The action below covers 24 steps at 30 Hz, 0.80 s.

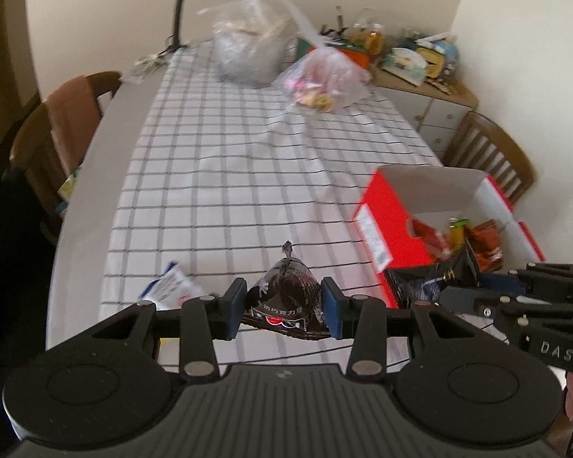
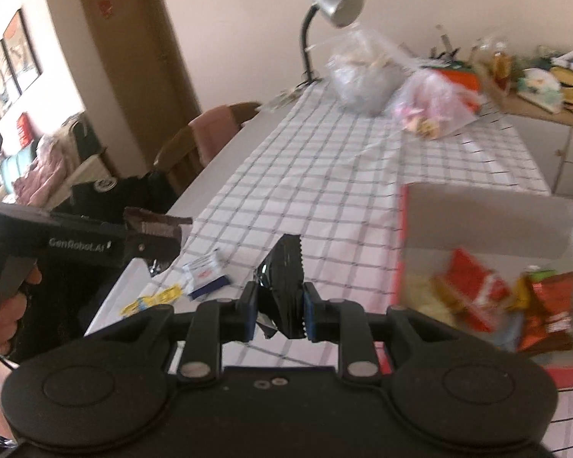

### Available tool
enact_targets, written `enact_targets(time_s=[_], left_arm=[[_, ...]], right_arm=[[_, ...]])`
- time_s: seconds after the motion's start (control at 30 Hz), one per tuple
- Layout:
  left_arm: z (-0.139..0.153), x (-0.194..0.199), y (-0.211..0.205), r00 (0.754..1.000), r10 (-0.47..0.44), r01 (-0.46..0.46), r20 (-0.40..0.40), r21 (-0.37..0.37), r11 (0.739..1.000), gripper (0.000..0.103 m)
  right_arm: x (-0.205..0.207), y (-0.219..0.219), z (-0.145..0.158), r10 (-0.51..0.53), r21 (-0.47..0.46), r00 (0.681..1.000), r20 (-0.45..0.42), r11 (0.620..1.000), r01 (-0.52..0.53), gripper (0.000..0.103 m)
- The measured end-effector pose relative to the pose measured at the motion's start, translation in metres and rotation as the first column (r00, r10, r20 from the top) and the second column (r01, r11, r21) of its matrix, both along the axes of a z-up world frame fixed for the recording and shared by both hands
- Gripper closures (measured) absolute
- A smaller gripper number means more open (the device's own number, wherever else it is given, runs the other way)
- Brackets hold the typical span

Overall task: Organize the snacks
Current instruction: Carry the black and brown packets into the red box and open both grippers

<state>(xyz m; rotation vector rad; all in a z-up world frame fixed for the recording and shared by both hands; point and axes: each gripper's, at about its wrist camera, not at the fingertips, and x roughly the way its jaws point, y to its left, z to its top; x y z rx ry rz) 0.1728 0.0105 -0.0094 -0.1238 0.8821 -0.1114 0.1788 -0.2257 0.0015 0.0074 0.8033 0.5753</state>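
Left gripper (image 1: 283, 307) clamped on a dark chocolate pack (image 1: 284, 297), held up over the cloth; right gripper (image 2: 278, 311) pinched on a black sachet (image 2: 282, 286), also aloft. Red box (image 1: 386, 221) ahead and to the right of both, already part-filled with packets. Could snag a pack on the raised flap or near wall, or drop short onto the table if released early; grip on the sachet looks thin, near one edge, so could slip. Readable: "DAS" and "GenRobot.AI" on the tools; Chinese print on the chocolate pack, too small to read surely.
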Motion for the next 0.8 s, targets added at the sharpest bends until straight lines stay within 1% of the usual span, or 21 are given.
enact_targets(time_s=[0.37, 0.53, 0.8], left_arm=[[0.012, 0.022, -0.087, 0.995, -0.095, 0.095, 0.026, 0.006, 0.995, 0.062], [0.01, 0.035, -0.121, 0.993, -0.117, 0.116, 0.019, 0.009, 0.993, 0.062], [-0.003, 0.056, -0.168, 0.99, -0.137, 0.138, -0.012, 0.02, 0.99, 0.062]], right_arm=[[0.012, -0.08, 0.009, -0.099, 0.006, 0.995, 0.029, 0.995, 0.099, 0.081], [0.02, -0.111, 0.008, -0.128, 0.005, 0.991, 0.029, 0.992, 0.127, 0.081], [0.041, -0.157, -0.002, -0.164, -0.007, 0.986, 0.012, 0.986, 0.164, 0.081]])
